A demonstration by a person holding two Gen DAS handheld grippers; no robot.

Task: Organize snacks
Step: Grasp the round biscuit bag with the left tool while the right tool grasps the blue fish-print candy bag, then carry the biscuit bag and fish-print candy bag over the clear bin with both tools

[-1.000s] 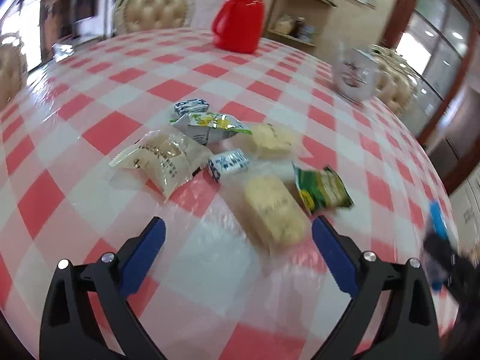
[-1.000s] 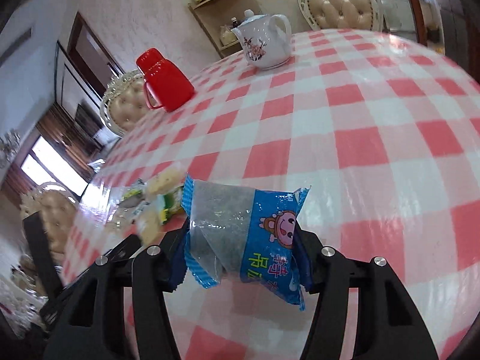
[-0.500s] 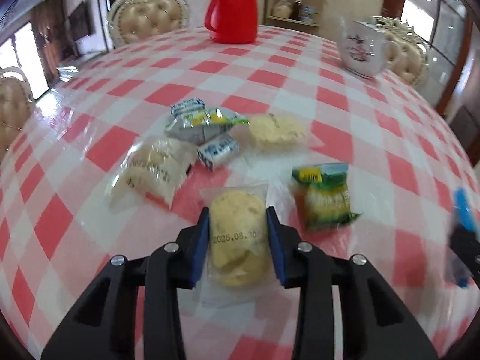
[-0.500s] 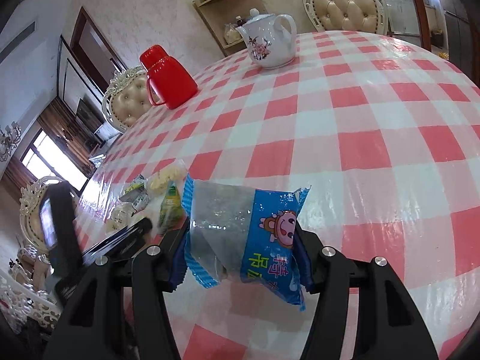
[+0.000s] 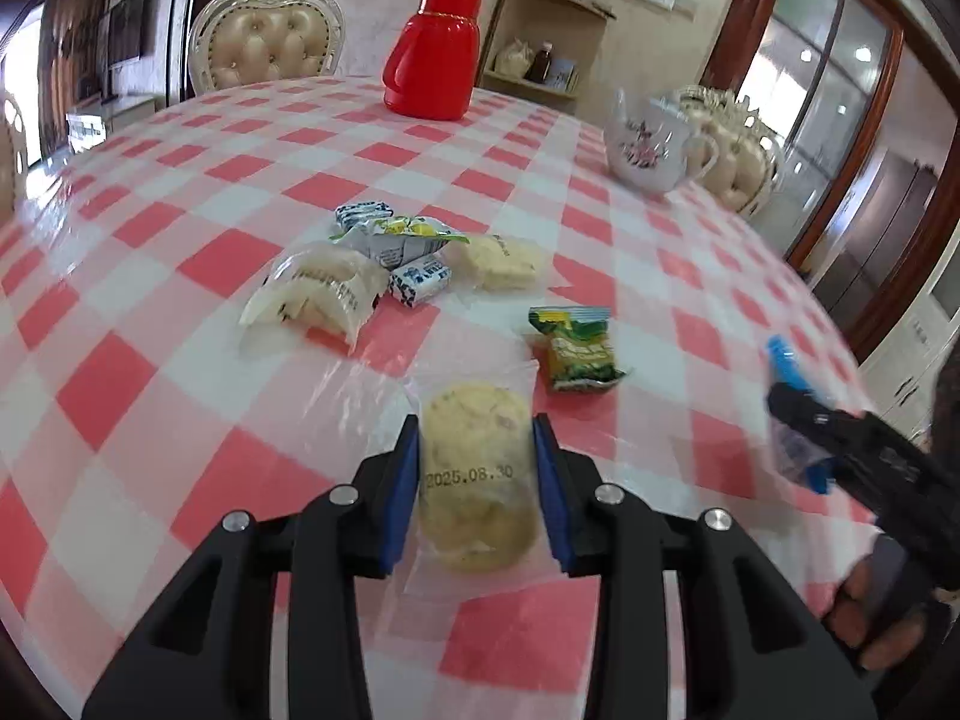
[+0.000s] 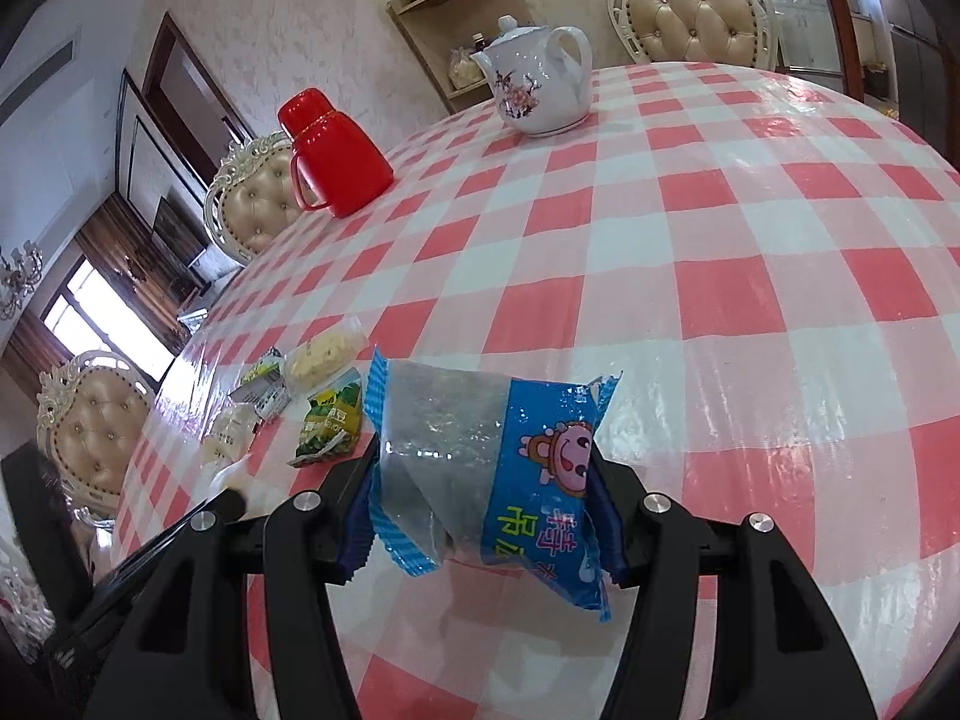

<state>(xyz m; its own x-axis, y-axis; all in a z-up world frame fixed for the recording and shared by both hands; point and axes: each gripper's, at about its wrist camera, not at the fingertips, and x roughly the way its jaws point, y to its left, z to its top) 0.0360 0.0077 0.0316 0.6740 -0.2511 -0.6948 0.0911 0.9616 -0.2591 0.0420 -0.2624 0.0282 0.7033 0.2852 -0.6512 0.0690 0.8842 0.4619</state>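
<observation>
My left gripper (image 5: pixel 477 480) is shut on a clear-wrapped round biscuit (image 5: pixel 474 474) stamped 2025.08.30, held just above the checked tablecloth (image 5: pixel 180 372). Beyond it lie a green snack packet (image 5: pixel 576 354), a pale wrapped pastry (image 5: pixel 318 294), two small blue-and-white candies (image 5: pixel 420 281), a yellow-green packet (image 5: pixel 402 237) and another wrapped biscuit (image 5: pixel 501 261). My right gripper (image 6: pixel 486 498) is shut on a blue cartoon snack packet (image 6: pixel 486 474) held over the table; it shows at the right edge of the left wrist view (image 5: pixel 798 414). The snack pile shows at the left in the right wrist view (image 6: pixel 300 396).
A red thermos jug (image 5: pixel 435 51) stands at the far side of the table and a white flowered teapot (image 5: pixel 648 144) at the far right. Cream tufted chairs (image 5: pixel 270 42) ring the table. A wooden shelf (image 5: pixel 552 36) stands against the wall.
My left gripper closed on the round biscuit and has lifted it slightly off the cloth. My right gripper keeps holding the blue packet, shifted a little.
</observation>
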